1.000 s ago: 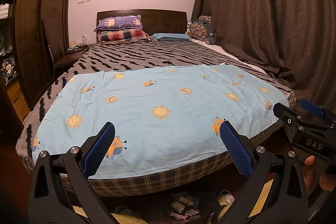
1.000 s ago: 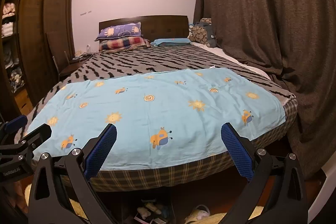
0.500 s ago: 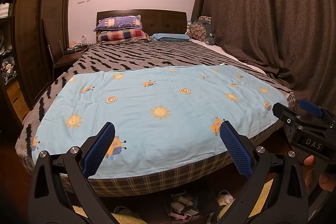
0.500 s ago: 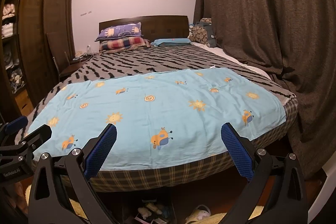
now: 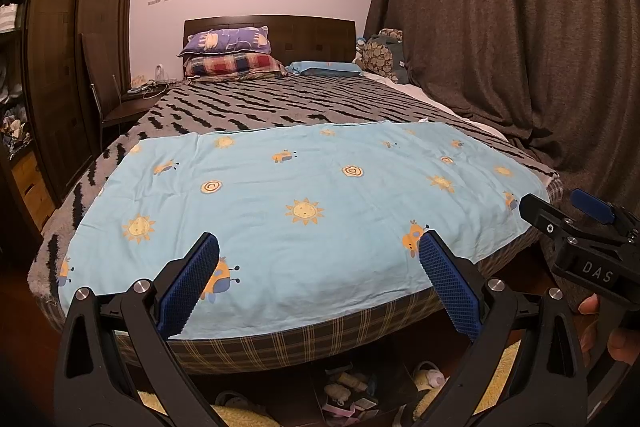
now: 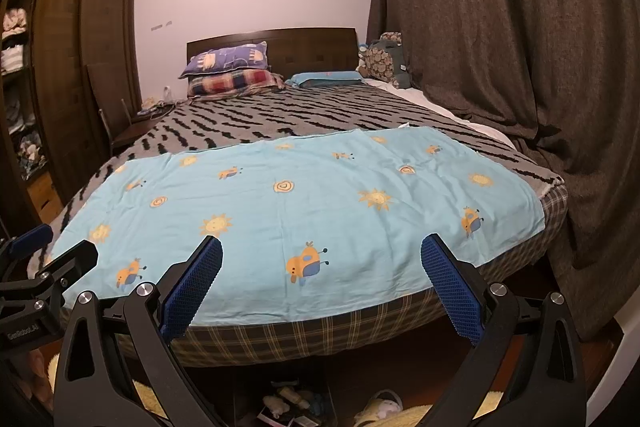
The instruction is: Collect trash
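Bed (image 5: 320, 107) before 2 spread, empty claws

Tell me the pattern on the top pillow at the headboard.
The purple top pillow carries pale cartoon animal figures, clearest in the right wrist view.

You've got two readable marks. "DAS" in pale letters sits on the black body of the right gripper (image 5: 596, 269), seen from the left wrist view. "GenRobot.AI" is printed on the left gripper (image 6: 24, 335), at the right wrist view's left edge.
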Available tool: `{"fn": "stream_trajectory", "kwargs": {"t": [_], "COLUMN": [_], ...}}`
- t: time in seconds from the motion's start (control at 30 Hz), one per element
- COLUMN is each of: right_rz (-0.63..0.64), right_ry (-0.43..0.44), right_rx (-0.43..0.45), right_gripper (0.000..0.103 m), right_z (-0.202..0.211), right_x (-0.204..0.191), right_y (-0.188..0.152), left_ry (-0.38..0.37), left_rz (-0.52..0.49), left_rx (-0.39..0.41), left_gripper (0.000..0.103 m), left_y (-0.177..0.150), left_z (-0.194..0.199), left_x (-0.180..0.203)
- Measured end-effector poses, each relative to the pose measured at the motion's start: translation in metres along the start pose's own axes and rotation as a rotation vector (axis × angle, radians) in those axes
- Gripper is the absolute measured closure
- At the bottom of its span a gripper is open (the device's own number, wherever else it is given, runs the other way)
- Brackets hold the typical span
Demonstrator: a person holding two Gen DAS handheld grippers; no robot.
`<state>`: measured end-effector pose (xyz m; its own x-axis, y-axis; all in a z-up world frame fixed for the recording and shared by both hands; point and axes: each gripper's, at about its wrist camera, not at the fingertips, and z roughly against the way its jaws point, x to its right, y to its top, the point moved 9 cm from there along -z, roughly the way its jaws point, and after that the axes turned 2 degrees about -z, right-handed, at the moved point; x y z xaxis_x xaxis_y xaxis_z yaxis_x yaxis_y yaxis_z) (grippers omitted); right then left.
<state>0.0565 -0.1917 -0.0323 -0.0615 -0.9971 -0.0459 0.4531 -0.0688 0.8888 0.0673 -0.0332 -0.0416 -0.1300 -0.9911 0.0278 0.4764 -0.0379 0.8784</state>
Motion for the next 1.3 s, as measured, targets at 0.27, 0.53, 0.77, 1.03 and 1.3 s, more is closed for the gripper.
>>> {"fn": "stream_trajectory", "kwargs": {"t": [0.27, 0.53, 0.77, 1.03, 1.3], "right_rz": [-0.001, -0.002, -0.004, -0.007, -0.009], "right_ry": [-0.001, 0.001, 0.002, 0.001, -0.003], "right_rx": [-0.001, -0.002, -0.006, -0.007, -0.009], "right_gripper": [0.003, 0.003, 0.003, 0.003, 0.003], "right_z": [0.0002, -0.0002, -0.0023, -0.0039, -0.0054], "right_x": [0.0001, -0.0005, -0.0007, -0.0003, -0.0009], "right_y": [-0.0003, -0.0008, -0.0027, -0.0029, -0.0043], "left_ry": [0.000, 0.009, 0.007, 0.003, 0.005], "left_rz": [0.003, 0.014, 0.029, 0.013, 0.020], "left_rx": [-0.001, 0.004, 0.010, 0.010, 0.019], "left_gripper": [0.008, 0.008, 0.008, 0.008, 0.008], "left_y": [0.0003, 0.0006, -0.0001, -0.0005, 0.0008], "left_z": [-0.0019, -0.0024, -0.0027, -0.0002, 0.0022], "left_x": [0.0004, -0.0017, -0.0037, 0.0000, 0.0002]}}
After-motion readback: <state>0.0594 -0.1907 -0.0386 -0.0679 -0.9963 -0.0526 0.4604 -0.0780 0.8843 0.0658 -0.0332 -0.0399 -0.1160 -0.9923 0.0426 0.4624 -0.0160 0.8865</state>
